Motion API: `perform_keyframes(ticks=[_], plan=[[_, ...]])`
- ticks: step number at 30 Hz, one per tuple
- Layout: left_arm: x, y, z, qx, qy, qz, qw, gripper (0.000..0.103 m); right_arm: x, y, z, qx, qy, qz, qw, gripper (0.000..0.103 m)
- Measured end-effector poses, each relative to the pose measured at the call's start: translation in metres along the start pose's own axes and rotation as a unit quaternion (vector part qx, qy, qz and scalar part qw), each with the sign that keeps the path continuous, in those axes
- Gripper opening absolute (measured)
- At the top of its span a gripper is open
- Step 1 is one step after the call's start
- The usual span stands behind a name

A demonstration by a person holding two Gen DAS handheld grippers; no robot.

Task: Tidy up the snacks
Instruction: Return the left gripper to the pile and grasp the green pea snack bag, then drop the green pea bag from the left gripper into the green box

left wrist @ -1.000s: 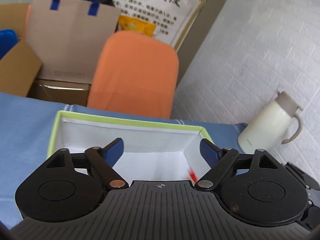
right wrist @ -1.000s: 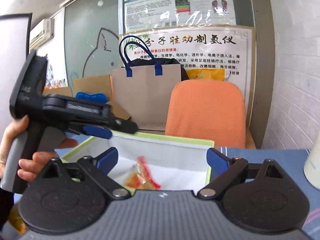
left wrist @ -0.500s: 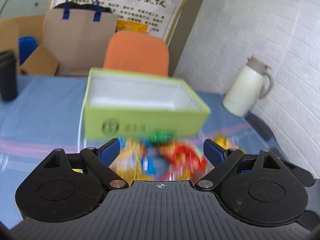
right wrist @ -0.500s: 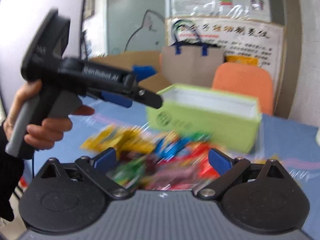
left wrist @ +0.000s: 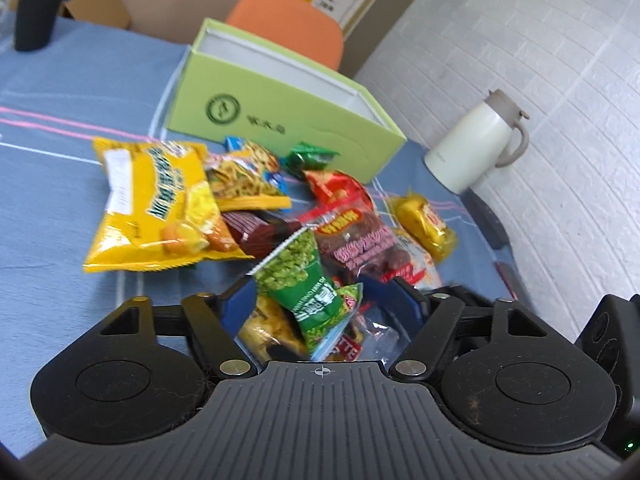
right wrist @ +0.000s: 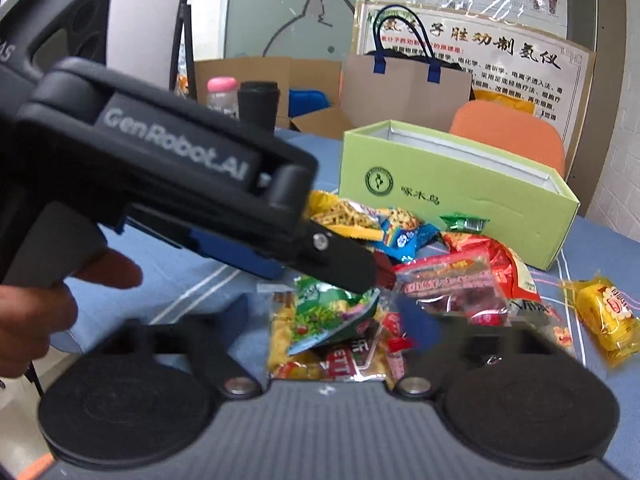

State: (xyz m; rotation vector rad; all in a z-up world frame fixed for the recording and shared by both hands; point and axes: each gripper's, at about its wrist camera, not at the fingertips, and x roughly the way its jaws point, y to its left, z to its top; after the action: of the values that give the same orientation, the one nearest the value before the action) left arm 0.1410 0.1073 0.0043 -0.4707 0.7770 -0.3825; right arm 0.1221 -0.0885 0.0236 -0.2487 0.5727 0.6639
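Observation:
A pile of snack packets lies on the blue tablecloth in front of an open light-green box [left wrist: 280,108], which also shows in the right wrist view [right wrist: 460,196]. My left gripper [left wrist: 320,300] is open, low over the near end of the pile, with a green pea packet [left wrist: 304,280] standing between its fingers, untouched by the pads. A big yellow bag [left wrist: 152,204] lies left; a small yellow packet [left wrist: 424,220] lies right. My right gripper [right wrist: 324,312] is open just above the same green packet [right wrist: 328,316]. The left gripper's body [right wrist: 160,184] crosses the right wrist view.
A cream thermos jug [left wrist: 476,148] stands right of the box by the white brick wall. A black cup [left wrist: 36,4] and a pink-capped bottle [right wrist: 220,96] stand far left. An orange chair [right wrist: 508,136], a paper bag [right wrist: 404,88] and cardboard boxes sit behind the table.
Both grippers pulled back from over the box's inside and dropped low to the near end of the snack pile. Both stay open.

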Motion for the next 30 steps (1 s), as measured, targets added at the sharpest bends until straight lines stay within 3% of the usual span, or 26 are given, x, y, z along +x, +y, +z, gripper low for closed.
perform_keyframes(ticks=[2, 4, 7, 8, 10, 11, 21, 30], plan=[[0.008, 0.003, 0.002, -0.009, 0.005, 0.003, 0.9999, 0.053, 0.003, -0.001, 0.002, 0.004, -0.001, -0.001, 1.000, 0.062], [0.013, 0.007, 0.003, -0.015, 0.009, 0.011, 0.9998, 0.053, 0.006, 0.000, 0.004, -0.006, -0.003, -0.009, 1.000, 0.073], [0.016, 0.012, 0.002, -0.017, 0.010, 0.014, 0.9997, 0.051, 0.013, -0.003, 0.000, 0.001, 0.009, -0.003, 1.000, 0.069], [0.016, 0.013, 0.002, -0.017, 0.010, 0.012, 0.9997, 0.037, 0.013, -0.005, -0.002, 0.009, 0.006, 0.001, 1.000, 0.067], [0.018, 0.013, 0.001, -0.014, 0.012, 0.005, 0.9998, 0.013, 0.007, -0.006, 0.000, 0.017, 0.002, 0.005, 1.000, 0.052], [0.018, 0.011, 0.001, -0.012, 0.012, -0.001, 0.9999, 0.000, 0.003, -0.005, 0.002, 0.018, -0.003, 0.005, 1.000, 0.051], [0.000, -0.024, 0.027, 0.032, -0.032, -0.027, 0.9986, 0.000, -0.019, -0.020, 0.031, 0.001, -0.047, -0.013, 0.999, 0.051], [0.053, -0.018, 0.139, 0.048, -0.049, -0.018, 0.9975, 0.001, 0.055, -0.089, 0.112, -0.031, -0.054, -0.035, 0.997, 0.051]])
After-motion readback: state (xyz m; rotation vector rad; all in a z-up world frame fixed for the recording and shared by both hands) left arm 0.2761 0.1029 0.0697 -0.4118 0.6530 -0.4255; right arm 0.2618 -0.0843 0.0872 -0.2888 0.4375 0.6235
